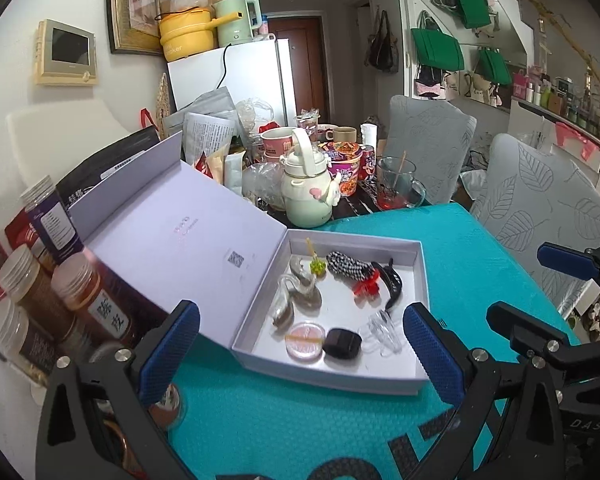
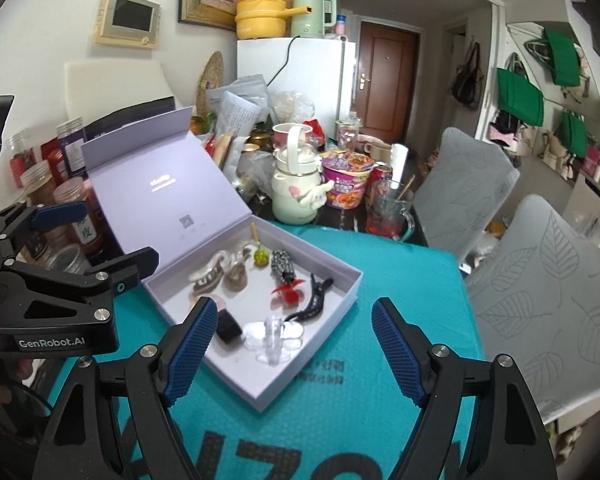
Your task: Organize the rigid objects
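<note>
- Plainly, both grippers hang empty: left gripper [image 1: 300, 354] fingers spread wide, right gripper [image 2: 290, 346] fingers likewise — ribbed blue pads gripping nothing.
- Between and just beyond them sits the lavender cardboard box [image 1: 418, 276], lid propped open, likely so items drop in freely.
- Inside lie the task's pieces: a glossy black claw clip [image 1: 392, 286], clear plastic clip [image 2: 274, 336], round pink compact [image 1: 305, 341], checkered hair tie [image 1: 346, 266].
- Underneath, a dimpled teal mat [image 1: 300, 428] covers the tabletop, probably for grip.
</note>
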A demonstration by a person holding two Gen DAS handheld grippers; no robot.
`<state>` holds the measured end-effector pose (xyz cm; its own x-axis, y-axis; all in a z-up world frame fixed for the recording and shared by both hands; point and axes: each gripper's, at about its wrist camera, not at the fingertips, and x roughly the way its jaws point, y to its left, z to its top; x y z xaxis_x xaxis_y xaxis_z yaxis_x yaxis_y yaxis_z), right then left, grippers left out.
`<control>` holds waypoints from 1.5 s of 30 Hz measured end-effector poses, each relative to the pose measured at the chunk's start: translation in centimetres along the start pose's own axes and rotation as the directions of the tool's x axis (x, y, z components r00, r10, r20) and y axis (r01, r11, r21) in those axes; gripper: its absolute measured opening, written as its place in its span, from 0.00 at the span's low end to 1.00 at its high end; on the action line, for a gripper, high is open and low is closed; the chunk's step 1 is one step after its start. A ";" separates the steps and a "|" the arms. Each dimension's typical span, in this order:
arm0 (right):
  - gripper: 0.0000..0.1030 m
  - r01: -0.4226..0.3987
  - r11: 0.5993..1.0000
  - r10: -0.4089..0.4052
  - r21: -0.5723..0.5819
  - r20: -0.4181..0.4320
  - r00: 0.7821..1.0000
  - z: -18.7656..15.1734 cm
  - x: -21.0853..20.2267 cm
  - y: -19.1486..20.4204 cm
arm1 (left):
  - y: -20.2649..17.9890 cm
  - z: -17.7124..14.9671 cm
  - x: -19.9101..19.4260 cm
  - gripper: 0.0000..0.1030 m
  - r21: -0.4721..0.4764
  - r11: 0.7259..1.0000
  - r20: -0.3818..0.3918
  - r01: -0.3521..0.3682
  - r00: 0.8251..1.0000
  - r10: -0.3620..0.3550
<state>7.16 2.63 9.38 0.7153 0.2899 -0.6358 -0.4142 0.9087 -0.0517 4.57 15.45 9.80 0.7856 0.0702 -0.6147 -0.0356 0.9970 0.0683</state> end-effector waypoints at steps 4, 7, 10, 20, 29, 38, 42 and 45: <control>0.78 -0.005 1.000 0.005 0.000 0.009 1.000 -1.9 -1.4 0.7 | -0.5 -1.8 -1.6 1.00 0.011 0.999 0.020 -0.040 0.999 0.040; 0.78 0.000 1.000 0.000 0.000 0.007 1.000 -3.1 -2.2 1.2 | -0.5 -3.0 -2.5 1.00 0.000 0.999 0.024 -0.043 0.999 0.043; 0.78 0.008 1.000 -0.008 0.006 0.008 1.000 -4.3 -2.8 1.5 | -0.6 -4.1 -3.4 1.00 0.000 0.998 0.039 -0.056 0.998 0.056; 0.78 0.019 1.000 -0.019 0.022 -0.001 1.000 -7.0 -3.9 1.8 | -1.3 -6.4 -4.9 1.00 -0.002 0.999 0.048 -0.040 0.998 0.041; 0.78 0.042 0.999 -0.042 0.025 -0.003 0.999 -7.8 -4.3 2.0 | -1.4 -7.2 -5.0 1.00 -0.024 0.999 0.033 -0.044 0.998 0.045; 0.78 0.035 0.999 -0.035 0.020 0.001 0.999 -8.5 -5.0 2.3 | -1.3 -7.6 -5.8 1.00 -0.029 0.998 0.043 -0.055 0.997 0.056; 0.78 0.035 0.999 -0.035 0.020 0.002 0.999 -8.7 -5.2 2.3 | -1.5 -7.8 -6.0 1.00 -0.021 0.998 0.046 -0.059 0.997 0.060; 0.78 0.039 0.999 -0.039 0.017 0.004 0.999 -8.7 -5.3 2.3 | -1.7 -7.9 -6.1 1.00 -0.018 0.998 0.048 -0.054 0.997 0.055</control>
<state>-2.47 0.62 5.95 0.7330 0.2557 -0.6303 -0.3767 0.9242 -0.0632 -5.06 13.63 7.26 0.8109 0.1234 -0.5719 -0.0896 0.9922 0.0871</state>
